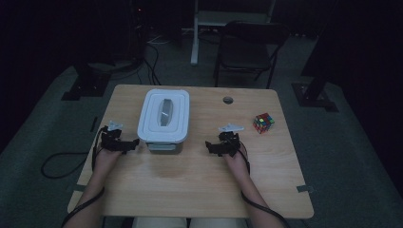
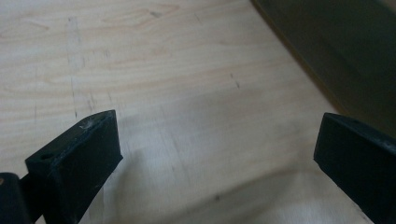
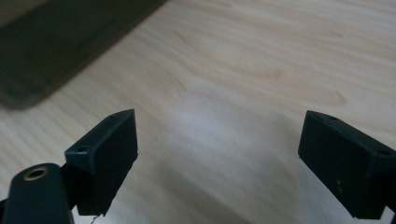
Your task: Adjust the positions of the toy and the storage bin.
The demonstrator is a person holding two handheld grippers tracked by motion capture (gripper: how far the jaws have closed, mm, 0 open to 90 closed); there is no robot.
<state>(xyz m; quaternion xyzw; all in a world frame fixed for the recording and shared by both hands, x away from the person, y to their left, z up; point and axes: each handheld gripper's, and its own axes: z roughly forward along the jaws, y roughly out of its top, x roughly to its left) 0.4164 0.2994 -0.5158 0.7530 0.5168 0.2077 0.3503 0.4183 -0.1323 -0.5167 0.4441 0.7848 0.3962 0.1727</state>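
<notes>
A white lidded plastic container (image 1: 164, 116) stands on the wooden table (image 1: 190, 180), left of centre. My left gripper (image 1: 134, 142) rests on the table just left of the container's near corner, jaws wide open and empty. My right gripper (image 1: 210, 145) lies to the right of the container, also open and empty, pointing left. In the left gripper view the left gripper (image 2: 217, 126) frames bare wood, with the container's dark side (image 2: 336, 46) at the upper right. In the right gripper view the right gripper (image 3: 218, 121) also frames bare wood, and the container (image 3: 60, 42) sits at the upper left.
A Rubik's cube (image 1: 263, 123) sits near the table's right edge. A round cable hole (image 1: 228, 100) is in the tabletop at the back. A dark folding chair (image 1: 249, 47) stands on the floor beyond the table. The room is dim.
</notes>
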